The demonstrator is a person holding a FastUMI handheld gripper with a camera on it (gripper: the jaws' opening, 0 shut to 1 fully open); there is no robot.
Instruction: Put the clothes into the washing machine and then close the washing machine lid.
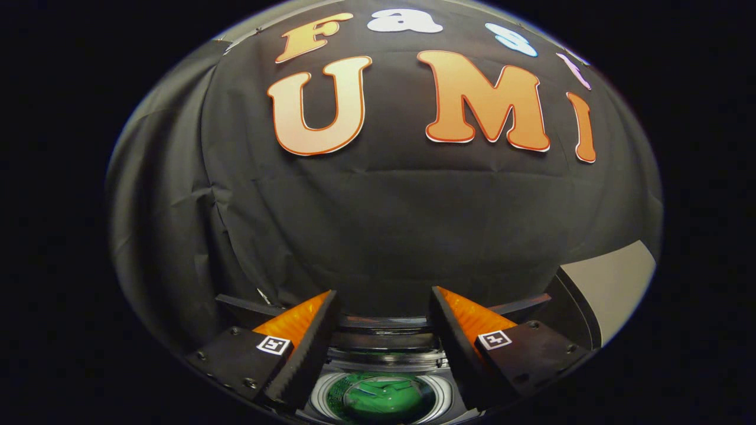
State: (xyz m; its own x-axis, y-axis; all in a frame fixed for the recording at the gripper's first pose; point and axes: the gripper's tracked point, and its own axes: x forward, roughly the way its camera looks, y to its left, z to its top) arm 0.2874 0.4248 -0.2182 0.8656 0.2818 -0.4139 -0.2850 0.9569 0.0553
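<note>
Our gripper [383,316] stood with its fingers [307,345] spread wide and nothing between them. Looking down through the gap, toward six o'clock of the tips, we saw the washing machine [384,378] with its round drum mouth open, and inside it the green clothes [381,398] lying crumpled at the bottom. At about three o'clock from the fingers a pale flat panel [608,277] rose at a slant; we took it for the raised lid, though we could not be certain. Beyond the tips, at twelve o'clock, hung the booth's black cloth wall [378,224].

We judged the cloth soft and light, needing no further handling where it lay. The lid looked stiff, smooth and probably light on its hinge; we reckoned its free edge the best place to pinch or push, going gently so it would not slam.
</note>
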